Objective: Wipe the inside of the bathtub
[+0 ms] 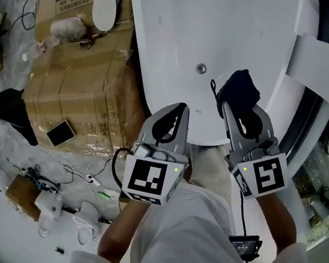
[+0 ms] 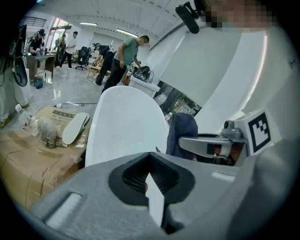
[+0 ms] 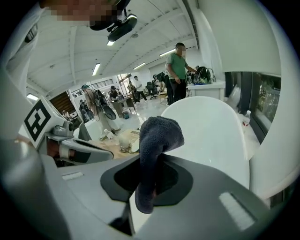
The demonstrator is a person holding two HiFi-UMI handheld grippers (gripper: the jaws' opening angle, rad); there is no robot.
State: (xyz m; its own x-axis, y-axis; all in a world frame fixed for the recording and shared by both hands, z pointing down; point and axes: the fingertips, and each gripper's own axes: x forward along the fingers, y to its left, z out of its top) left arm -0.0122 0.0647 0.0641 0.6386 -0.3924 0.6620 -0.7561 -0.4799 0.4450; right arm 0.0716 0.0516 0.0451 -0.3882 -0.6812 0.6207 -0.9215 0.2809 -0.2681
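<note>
The white bathtub (image 1: 223, 25) lies ahead of me, its drain (image 1: 201, 68) near the middle of the head view. My right gripper (image 1: 242, 109) is shut on a dark blue cloth (image 1: 238, 92), which bunches above the jaws over the tub's near rim. The cloth (image 3: 157, 136) sticks up between the right gripper (image 3: 150, 161) jaws, with the tub (image 3: 211, 131) behind it. My left gripper (image 1: 179, 108) is shut with nothing in it, at the tub's near edge. From the left gripper (image 2: 149, 157) I see the tub (image 2: 126, 122) and the cloth (image 2: 182, 133).
A large taped cardboard box (image 1: 82, 90) stands against the tub's left side, with a phone (image 1: 60, 133), a white oval piece (image 1: 104, 7) and a bottle (image 1: 67, 28) on it. Cables and small white parts lie at lower left. Glass panels run along the right. People (image 2: 124, 61) stand far behind.
</note>
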